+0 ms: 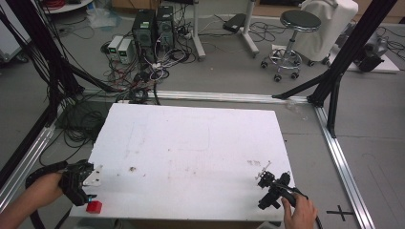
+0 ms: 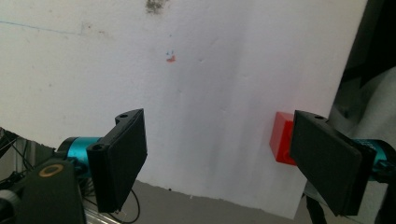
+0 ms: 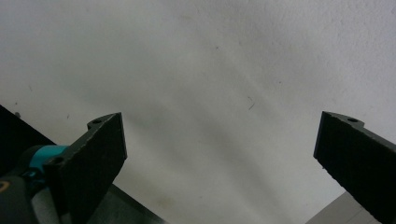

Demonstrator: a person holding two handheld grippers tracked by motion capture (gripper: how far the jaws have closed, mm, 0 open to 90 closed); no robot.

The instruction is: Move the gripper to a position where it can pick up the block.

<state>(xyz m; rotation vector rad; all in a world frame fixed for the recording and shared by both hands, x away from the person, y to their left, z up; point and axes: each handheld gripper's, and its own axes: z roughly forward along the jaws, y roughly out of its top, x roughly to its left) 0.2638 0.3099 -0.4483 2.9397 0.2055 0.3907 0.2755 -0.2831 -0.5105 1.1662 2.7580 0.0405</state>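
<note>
A small red block [image 1: 94, 206] lies at the front left corner of the white table [image 1: 191, 143]. My left gripper [image 1: 88, 183] hovers over that corner, held by a hand. In the left gripper view its jaws stand wide apart with nothing between them, and the red block [image 2: 281, 137] peeks out beside the right jaw. My right gripper [image 1: 267, 183] sits at the table's front right edge in the other hand. The right gripper view shows its jaws wide open over bare white table [image 3: 210, 93].
The table's front edge [image 2: 219, 200] runs just below the left gripper. Beyond the table are black frame posts [image 1: 334, 81], aluminium rails, tangled cables, computer boxes [image 1: 153, 28] and a stool [image 1: 291, 43] on the grey floor.
</note>
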